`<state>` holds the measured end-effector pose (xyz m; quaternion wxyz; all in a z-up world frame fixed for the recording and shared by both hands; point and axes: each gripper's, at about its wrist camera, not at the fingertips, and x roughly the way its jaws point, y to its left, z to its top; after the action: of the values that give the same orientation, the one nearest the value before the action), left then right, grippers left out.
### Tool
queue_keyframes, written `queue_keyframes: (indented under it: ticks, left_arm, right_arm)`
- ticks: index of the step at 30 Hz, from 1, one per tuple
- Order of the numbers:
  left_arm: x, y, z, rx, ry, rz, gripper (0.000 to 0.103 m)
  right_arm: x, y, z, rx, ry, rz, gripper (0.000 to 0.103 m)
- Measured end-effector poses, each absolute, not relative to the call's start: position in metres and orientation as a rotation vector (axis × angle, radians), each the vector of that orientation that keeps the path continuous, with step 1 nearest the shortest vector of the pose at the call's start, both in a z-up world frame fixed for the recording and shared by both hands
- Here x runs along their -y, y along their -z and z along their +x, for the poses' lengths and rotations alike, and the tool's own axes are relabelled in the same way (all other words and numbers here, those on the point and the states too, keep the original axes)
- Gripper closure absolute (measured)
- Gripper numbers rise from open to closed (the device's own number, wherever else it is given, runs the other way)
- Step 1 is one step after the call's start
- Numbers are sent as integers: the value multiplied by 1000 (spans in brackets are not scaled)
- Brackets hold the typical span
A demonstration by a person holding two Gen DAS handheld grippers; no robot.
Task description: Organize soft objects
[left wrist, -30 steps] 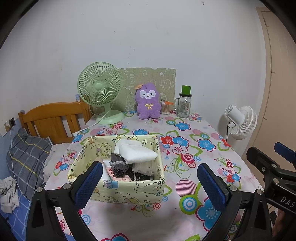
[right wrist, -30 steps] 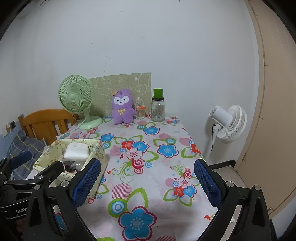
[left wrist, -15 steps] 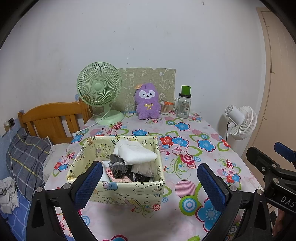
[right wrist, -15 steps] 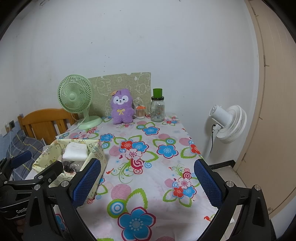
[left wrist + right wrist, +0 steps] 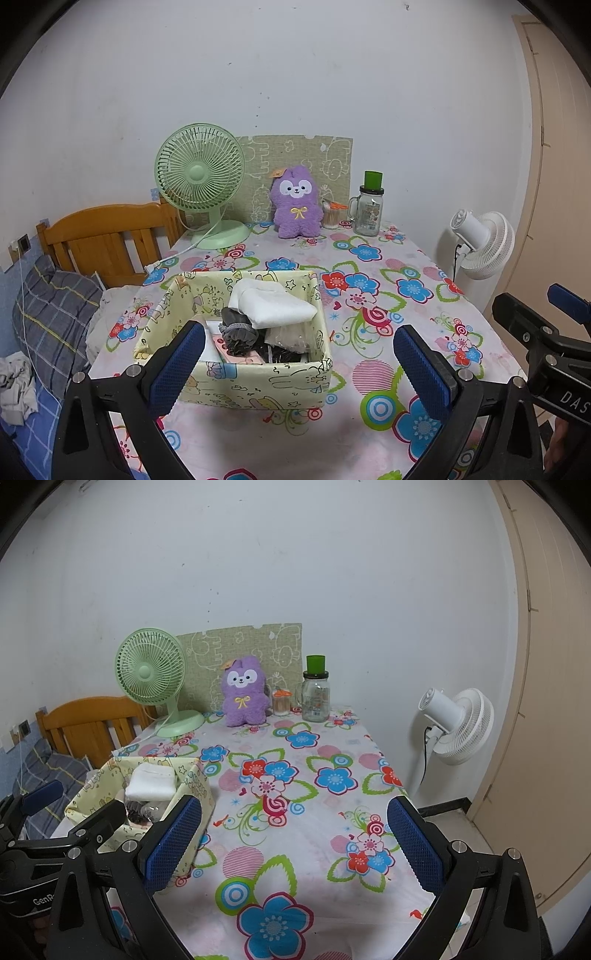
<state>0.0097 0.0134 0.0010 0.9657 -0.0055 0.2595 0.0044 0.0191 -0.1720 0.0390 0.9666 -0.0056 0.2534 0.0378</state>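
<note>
Blocking the fabric box's (image 5: 236,380) near corner, left fingers (image 5: 177,365) splayed.

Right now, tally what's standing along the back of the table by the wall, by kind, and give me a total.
Fans: 1, the green desk fan
Plush toys: 1, the purple plush
Glass jars: 1, the green-lidded jar
Small containers: 1, the orange-topped container
Total: 4

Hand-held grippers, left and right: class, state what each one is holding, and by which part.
Nothing is held. The left hand-held gripper hangs open in front of the fabric box; the right hand-held gripper hangs open over the floral tablecloth.
</note>
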Motion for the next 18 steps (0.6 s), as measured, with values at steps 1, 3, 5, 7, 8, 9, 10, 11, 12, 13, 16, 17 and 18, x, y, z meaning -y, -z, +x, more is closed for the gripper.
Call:
queue_keyframes:
  ticks: [1, 3, 5, 7, 8, 9, 10, 11, 12, 13, 16, 17, 18]
  left_arm:
    - [-13, -1, 10, -525, -9, -11, 0]
    - [-14, -1, 9, -525, -11, -11, 0]
    - [-14, 0, 10, -524, -14, -11, 0]
    - [-13, 0, 10, -523, -14, -10, 0]
    - [-14, 0, 10, -522, -15, -11, 0]
    - [-14, 0, 10, -522, -15, -10, 0]
    - [-14, 0, 10, -523, -15, -11, 0]
    - [-14, 0, 9, -522, -15, -11, 0]
    - [-14, 0, 9, -523, -15, -11, 0]
    - [-14, 0, 10, -523, -15, -10, 0]
    - [-14, -1, 9, -522, -15, -11, 0]
    - [-14, -1, 9, -521, -15, -11, 0]
    - [-14, -1, 9, -521, -15, -13, 0]
  right_arm:
    - [172, -39, 19, -512, -76, -12, 1]
    - [172, -39, 19, -512, -77, -12, 1]
    - [172, -39, 19, -512, -77, -11, 1]
    - [172, -39, 19, -513, -77, -10, 1]
    - [172, -39, 20, -512, -77, -8, 1]
    - [171, -39, 20, -512, -77, -8, 1]
    - [171, -39, 20, -513, -77, -10, 1]
    - [171, -39, 20, -513, -77, -10, 1]
    - [171, -39, 20, -512, -77, -9, 1]
    - [171, -38, 20, -513, -78, -10, 1]
    - [171, -39, 20, -512, -77, -11, 1]
    - [172, -39, 20, -510, -77, -11, 1]
    - [171, -39, 20, -512, -78, -10, 1]
